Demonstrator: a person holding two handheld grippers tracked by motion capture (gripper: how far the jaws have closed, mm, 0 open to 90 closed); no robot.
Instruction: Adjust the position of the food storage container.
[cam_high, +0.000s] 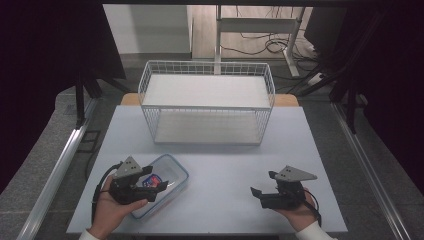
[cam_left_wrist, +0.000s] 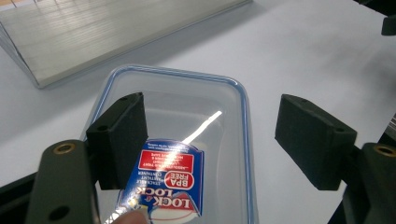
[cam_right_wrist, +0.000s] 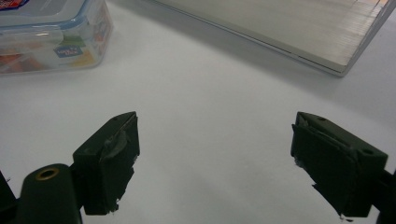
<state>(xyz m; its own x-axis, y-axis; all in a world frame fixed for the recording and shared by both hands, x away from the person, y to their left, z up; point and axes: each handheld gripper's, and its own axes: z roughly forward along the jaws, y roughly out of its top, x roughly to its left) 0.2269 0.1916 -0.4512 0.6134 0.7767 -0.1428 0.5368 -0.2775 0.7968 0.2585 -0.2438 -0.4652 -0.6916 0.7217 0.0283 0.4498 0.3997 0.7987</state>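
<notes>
A clear plastic container (cam_high: 172, 172) with a blue rim and a blue-and-red label on its lid lies at the front left of the pale table (cam_high: 220, 160). My left gripper (cam_high: 156, 178) hovers over its near end, held in a hand. In the left gripper view the container (cam_left_wrist: 187, 98) lies under the open left gripper (cam_left_wrist: 210, 121); one pad (cam_left_wrist: 119, 137) is above the lid, the other (cam_left_wrist: 313, 140) past the rim, neither pressing on it. My right gripper (cam_high: 263, 183) is at the front right, open, with nothing between its fingers. The right gripper (cam_right_wrist: 215, 135) points across bare table toward the container (cam_right_wrist: 51, 32).
A white wire rack (cam_high: 207, 100) with two shelves stands at the back middle of the table, its lower shelf (cam_right_wrist: 289, 28) near the right gripper's line of sight. Dark curtains flank the table; a desk frame and cables are behind it.
</notes>
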